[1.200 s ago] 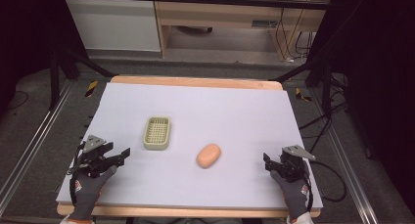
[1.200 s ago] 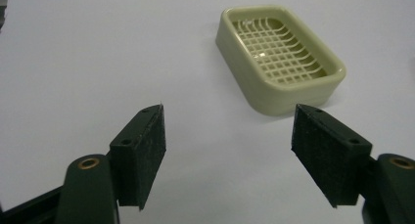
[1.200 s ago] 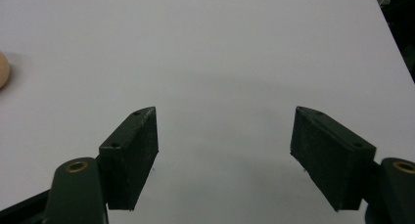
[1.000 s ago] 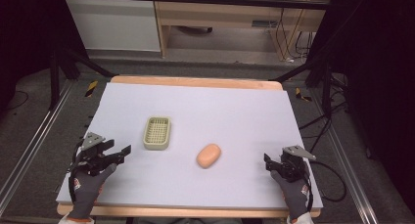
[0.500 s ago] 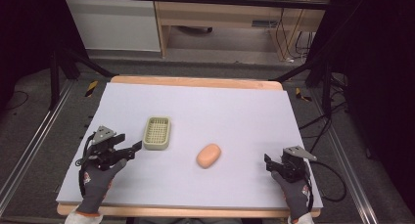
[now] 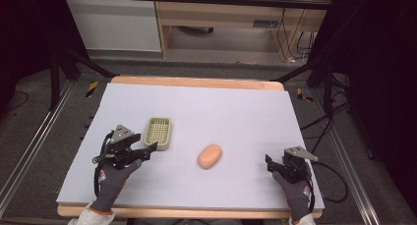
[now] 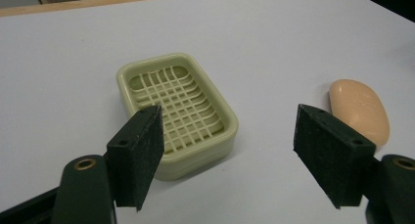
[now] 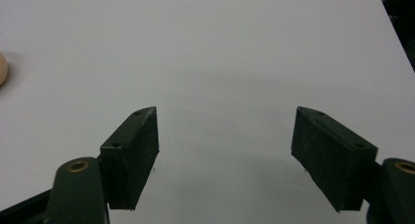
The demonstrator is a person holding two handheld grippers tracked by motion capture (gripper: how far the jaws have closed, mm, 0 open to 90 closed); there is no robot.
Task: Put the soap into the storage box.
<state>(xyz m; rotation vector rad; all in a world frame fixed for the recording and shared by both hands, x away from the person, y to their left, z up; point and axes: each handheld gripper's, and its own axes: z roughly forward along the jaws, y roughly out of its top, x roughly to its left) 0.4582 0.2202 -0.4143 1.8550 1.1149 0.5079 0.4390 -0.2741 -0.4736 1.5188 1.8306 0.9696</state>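
Note:
A pale green soap dish (image 6: 158, 133) with a grid floor lies on the white table top (image 6: 231, 107), left of centre. To its right lies an orange bar of soap (image 6: 210, 156), apart from the dish. My left gripper (image 6: 146, 152) hovers just at the dish's near corner, jaws open and empty. In the left gripper view the soap dish (image 7: 178, 111) sits ahead between the jaws of the left gripper (image 7: 229, 120), with the soap (image 7: 359, 109) at the right. My right gripper (image 6: 269, 164) rests near the front right, open and empty. In the right gripper view the right gripper (image 8: 225, 119) faces bare table, with the soap (image 8: 2, 70) at the left edge.
The table has a wooden rim (image 6: 196, 81) at the back. Beyond it stand a white cabinet (image 6: 115, 23) and a wooden shelf unit (image 6: 221, 18). Black stand legs (image 6: 61, 63) and cables (image 6: 314, 131) flank the table.
My left gripper has moved forward and to the right, up to the soap dish's near corner. The right gripper, the dish and the soap have stayed put.

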